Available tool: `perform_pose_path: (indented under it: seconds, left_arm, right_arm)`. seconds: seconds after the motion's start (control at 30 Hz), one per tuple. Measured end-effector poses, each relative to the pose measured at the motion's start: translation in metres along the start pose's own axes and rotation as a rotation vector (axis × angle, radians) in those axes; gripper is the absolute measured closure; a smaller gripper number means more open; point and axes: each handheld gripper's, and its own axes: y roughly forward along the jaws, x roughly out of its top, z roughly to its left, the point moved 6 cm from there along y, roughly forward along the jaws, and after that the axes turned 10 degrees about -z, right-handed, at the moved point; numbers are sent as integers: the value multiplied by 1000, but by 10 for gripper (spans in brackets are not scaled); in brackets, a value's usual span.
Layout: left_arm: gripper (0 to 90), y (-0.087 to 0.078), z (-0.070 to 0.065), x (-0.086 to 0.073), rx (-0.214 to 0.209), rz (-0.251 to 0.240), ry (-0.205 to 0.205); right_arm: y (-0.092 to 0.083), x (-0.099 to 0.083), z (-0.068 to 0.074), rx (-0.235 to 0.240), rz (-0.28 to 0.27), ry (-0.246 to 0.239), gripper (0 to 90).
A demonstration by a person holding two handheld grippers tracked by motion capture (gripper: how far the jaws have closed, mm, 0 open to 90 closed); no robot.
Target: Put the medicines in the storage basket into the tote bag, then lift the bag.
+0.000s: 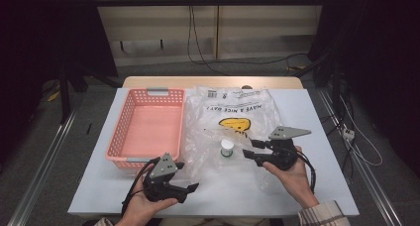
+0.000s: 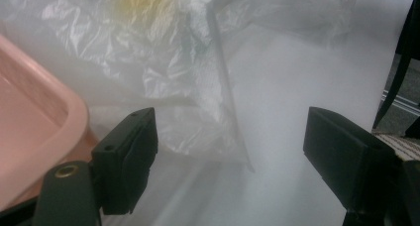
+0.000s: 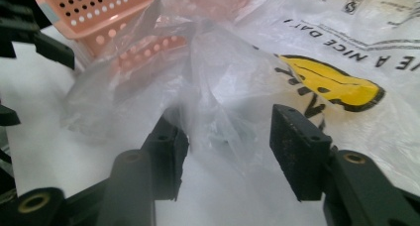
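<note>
From the high view, a clear plastic bag (image 1: 233, 132) with a yellow smiley print lies crumpled on the white worktop (image 1: 317, 186), just beside a pink basket (image 1: 148, 124) that stands empty at its left. A small round container with a white lid (image 1: 227, 147) sits inside the bag, near its nearer end. The right tongs (image 1: 249, 150) point at the bag's right side close to that container, and the left tongs (image 1: 190, 177) wait at the bag's near left corner, by the basket's front edge; the two seem placed to take the film from both sides and get at what is inside. In the left gripper view, the left tongs (image 2: 230, 161) stand wide and released over bare worktop, the bag's edge (image 2: 198, 107) just ahead and a corner of the basket (image 2: 44, 132) at the left. In the right gripper view, the right tongs (image 3: 225, 151) stand released, with a raised fold of bag film (image 3: 223, 97) between the jaws, though the pads do not press on it.
</note>
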Motion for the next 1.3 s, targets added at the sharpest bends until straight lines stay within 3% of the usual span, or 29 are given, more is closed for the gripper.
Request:
perform_pose_path:
  seconds: [0.2,0.43,0.5,0.57,0.67,0.77,0.83,0.93,1.1,1.13,1.2,1.3]
  left_arm:
    - [207,-2,-1,-8,10,3,11]
    - [208,3,-3,-17,2,19,5]
    - [213,3,-3,-18,10,24,19]
    - [215,4,-4,-19,4,24,-3]
    - [229,7,-2,-21,6,35,2]
    - [254,10,0,-21,-7,47,7]
    - [319,11,0,-23,-18,56,11]
    - [324,13,0,-24,-21,61,6]
    - [355,15,-1,-25,-37,79,22]
    - [360,16,-2,-26,-22,82,31]
    - [360,17,-3,-26,-33,89,41]
    - [379,20,-3,-25,-15,102,68]
  right_arm:
    - [-26,-6,-8,-73,-29,15,253]
    - [-50,-23,-12,-157,-20,11,214]
    - [-55,-29,-11,-167,-11,11,214]
    - [-59,-37,-10,-174,3,12,184]
    - [-65,-49,-9,-182,12,10,169]
    - [-71,-53,-8,-183,12,11,173]
    - [-73,-55,-7,-180,18,12,181]
    - [-72,-63,-5,-176,42,27,190]
    - [-70,-72,5,-146,90,9,348]
    - [-70,-72,7,-143,87,1,377]
    - [-70,-73,10,-116,93,-11,401]
    - [-66,-77,12,-75,118,-22,470]
